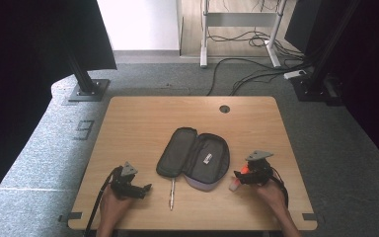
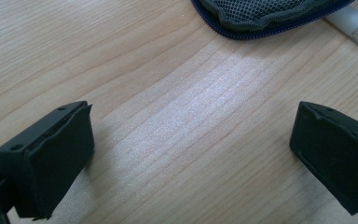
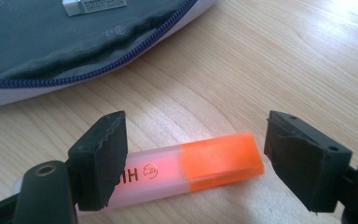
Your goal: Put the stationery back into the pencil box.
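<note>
An open grey pencil case [image 1: 193, 154] with a blue zip lies in the middle of the wooden table [image 1: 138, 118]; its mesh edge [image 2: 265, 14] and inner lining [image 3: 65, 37] show in the gripper views. A silver pen [image 1: 171, 193] lies just in front of it, its tip [image 2: 354, 25] visible. An orange-capped highlighter [image 3: 191, 170] lies flat on the table between the jaws of my right gripper [image 3: 196, 154], which is open and not touching it; from above it sits at the right [image 1: 241, 177]. My left gripper [image 1: 145, 188] is open over bare wood [image 2: 191, 149], left of the pen.
A round cable hole [image 1: 224, 108] is near the table's far edge. Beyond the table are carpet, cables [image 1: 256, 69], a desk frame [image 1: 205, 39] and black stand bases [image 1: 86, 89]. Bare wood lies to the left and behind the case.
</note>
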A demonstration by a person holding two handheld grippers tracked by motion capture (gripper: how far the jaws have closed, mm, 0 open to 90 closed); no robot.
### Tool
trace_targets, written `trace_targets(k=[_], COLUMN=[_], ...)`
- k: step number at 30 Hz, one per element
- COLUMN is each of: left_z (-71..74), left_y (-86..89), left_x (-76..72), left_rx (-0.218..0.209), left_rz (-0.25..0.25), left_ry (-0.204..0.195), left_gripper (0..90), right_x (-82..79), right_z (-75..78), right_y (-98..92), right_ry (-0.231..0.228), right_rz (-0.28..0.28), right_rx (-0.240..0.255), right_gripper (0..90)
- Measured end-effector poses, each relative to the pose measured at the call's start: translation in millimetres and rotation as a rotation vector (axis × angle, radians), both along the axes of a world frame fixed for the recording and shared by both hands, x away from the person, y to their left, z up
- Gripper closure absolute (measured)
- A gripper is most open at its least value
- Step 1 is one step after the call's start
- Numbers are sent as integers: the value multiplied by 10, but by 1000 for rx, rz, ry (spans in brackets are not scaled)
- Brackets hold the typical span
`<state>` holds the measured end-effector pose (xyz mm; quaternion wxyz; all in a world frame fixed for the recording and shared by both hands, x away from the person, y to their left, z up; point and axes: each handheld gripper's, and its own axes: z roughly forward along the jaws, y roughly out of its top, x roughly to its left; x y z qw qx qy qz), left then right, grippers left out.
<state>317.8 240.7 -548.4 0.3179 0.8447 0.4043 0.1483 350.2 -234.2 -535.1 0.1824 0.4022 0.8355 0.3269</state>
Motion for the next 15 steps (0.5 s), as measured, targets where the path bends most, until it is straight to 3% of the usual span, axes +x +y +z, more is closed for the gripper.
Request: trace_targets(k=[15], left_z=[0], left_y=[0], left_x=[0], left_rx=[0], left_rz=[0], left_ry=[0], left_gripper=[0], right_x=[-148], right_z=[-31], right_y=[-184], right_ry=[23], right_rz=[-29], right_rx=[16], right_gripper=[212])
